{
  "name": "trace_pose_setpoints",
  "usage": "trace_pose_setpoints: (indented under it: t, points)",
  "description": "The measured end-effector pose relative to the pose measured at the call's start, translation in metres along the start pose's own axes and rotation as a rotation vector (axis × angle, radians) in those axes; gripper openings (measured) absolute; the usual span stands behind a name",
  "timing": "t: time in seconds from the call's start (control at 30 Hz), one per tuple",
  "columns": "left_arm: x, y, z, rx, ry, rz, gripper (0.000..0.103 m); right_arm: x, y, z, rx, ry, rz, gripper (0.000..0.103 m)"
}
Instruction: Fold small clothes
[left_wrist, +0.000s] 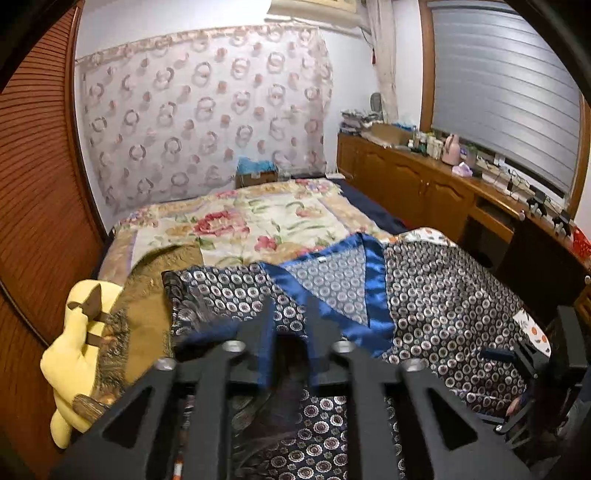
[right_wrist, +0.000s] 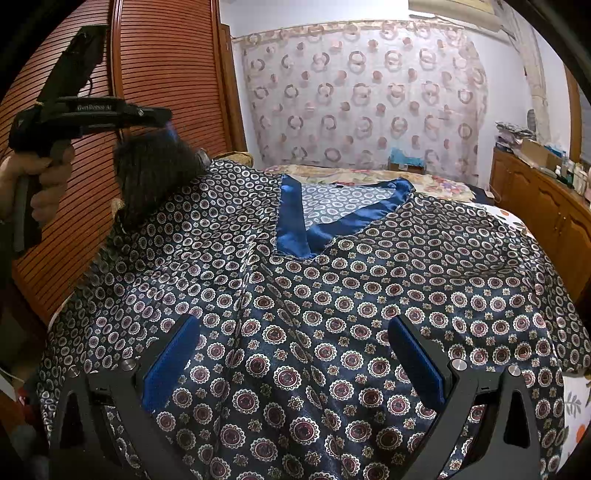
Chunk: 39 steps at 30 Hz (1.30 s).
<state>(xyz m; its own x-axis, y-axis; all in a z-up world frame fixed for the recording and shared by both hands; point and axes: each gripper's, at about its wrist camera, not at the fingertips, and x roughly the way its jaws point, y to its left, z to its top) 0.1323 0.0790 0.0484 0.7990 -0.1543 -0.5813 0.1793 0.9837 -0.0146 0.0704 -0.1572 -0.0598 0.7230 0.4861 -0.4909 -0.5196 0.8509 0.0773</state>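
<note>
Navy satin shirt with medallion print and blue V-neck trim (right_wrist: 332, 314): hem cut off by frame bottom, left sleeve blurred. Small bottles on the wooden sideboard (left_wrist: 430, 142): too small to identify.

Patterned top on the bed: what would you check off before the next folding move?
1. Right gripper open over the patterned top, nothing pinched: ok.
2. Left gripper holding the raised sleeve: cannot tell; fabric sits between its fingers, but the view is blurred.
3. Blue V-neck trim facing up: ok.
4. Top lying flat: not ok; one side is lifted and creases run down the front.
5. Yellow plush toy clear of the top: ok.
</note>
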Motion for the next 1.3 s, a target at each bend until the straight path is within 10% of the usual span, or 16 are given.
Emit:
trace_pose_setpoints:
  t: [0.3,0.87,1.3]
  points:
    - [-0.001,0.019,-0.044,-0.036,0.046,0.042,0.077,-0.001,-0.001,0.0,0.002,-0.003,0.0,0.102]
    - [-0.047,0.026,-0.114,-0.194,-0.071,0.157,0.077,0.013,0.016,0.059,-0.105,-0.02,0.12,0.097]
    - [-0.069,0.025,-0.118,-0.208,-0.129,0.184,0.077,0.146,0.063,0.112,-0.216,0.148,0.264,0.084]
